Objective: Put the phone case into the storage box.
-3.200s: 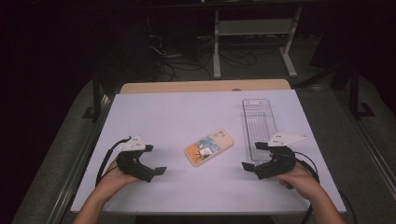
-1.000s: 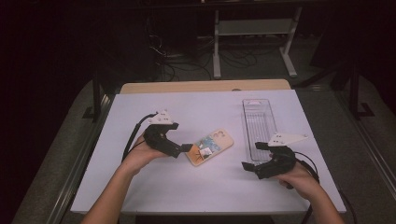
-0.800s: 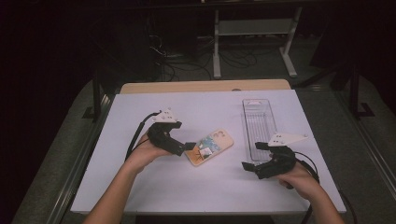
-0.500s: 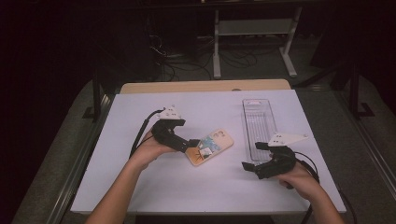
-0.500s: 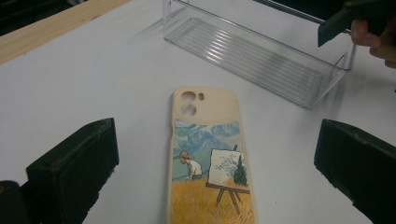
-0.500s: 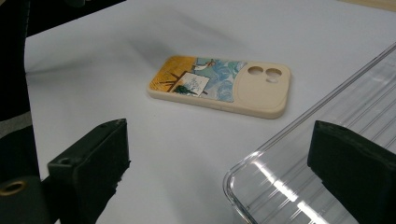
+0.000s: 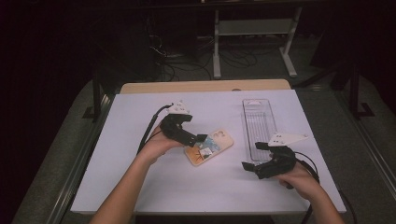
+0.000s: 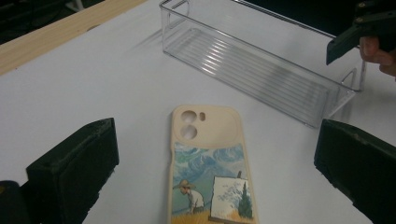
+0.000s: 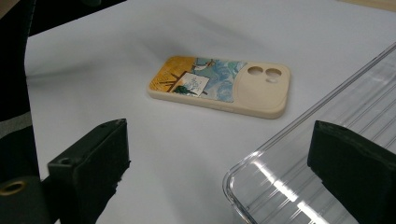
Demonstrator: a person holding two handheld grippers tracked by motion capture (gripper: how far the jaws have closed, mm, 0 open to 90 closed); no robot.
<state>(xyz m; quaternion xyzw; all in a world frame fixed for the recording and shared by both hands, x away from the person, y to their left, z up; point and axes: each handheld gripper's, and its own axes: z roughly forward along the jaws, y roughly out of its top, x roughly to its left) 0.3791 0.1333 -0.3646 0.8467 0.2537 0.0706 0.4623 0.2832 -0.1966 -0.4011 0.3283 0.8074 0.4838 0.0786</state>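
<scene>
1. Phone case, cream-coloured, soft-looking, with rounded corners, camera cut-outs and a painted scene of blue swirling sky, a hatted figure and an easel (image 7: 209,147): lies flat, printed back up, on the white table (image 7: 140,186), near the middle, apart from the other items. In the left gripper view the phone case (image 8: 209,163) sits between the two jaws, camera cut-outs at the far end; neither jaw touches it.
2. Left gripper, black, with grey three-cornered plate on top (image 7: 198,138): held in the person's left hand (image 7: 156,144), its tip at the left end of the case. Jaws spread wide, grasping nothing.
3. Storage bin, clear plastic, long and rectangular, ribbed floor (image 7: 259,123): stands on the table to the right of the case, well apart from it, long side running away from the person.
4. Right gripper, black, same build (image 7: 247,168): held in the right hand (image 7: 299,179), low over the table just beside the near end of the bin. In the right gripper view the jaws stand released and wide, the bin's near corner (image 9: 299,177) between them, the case (image 9: 219,86) farther off.
</scene>
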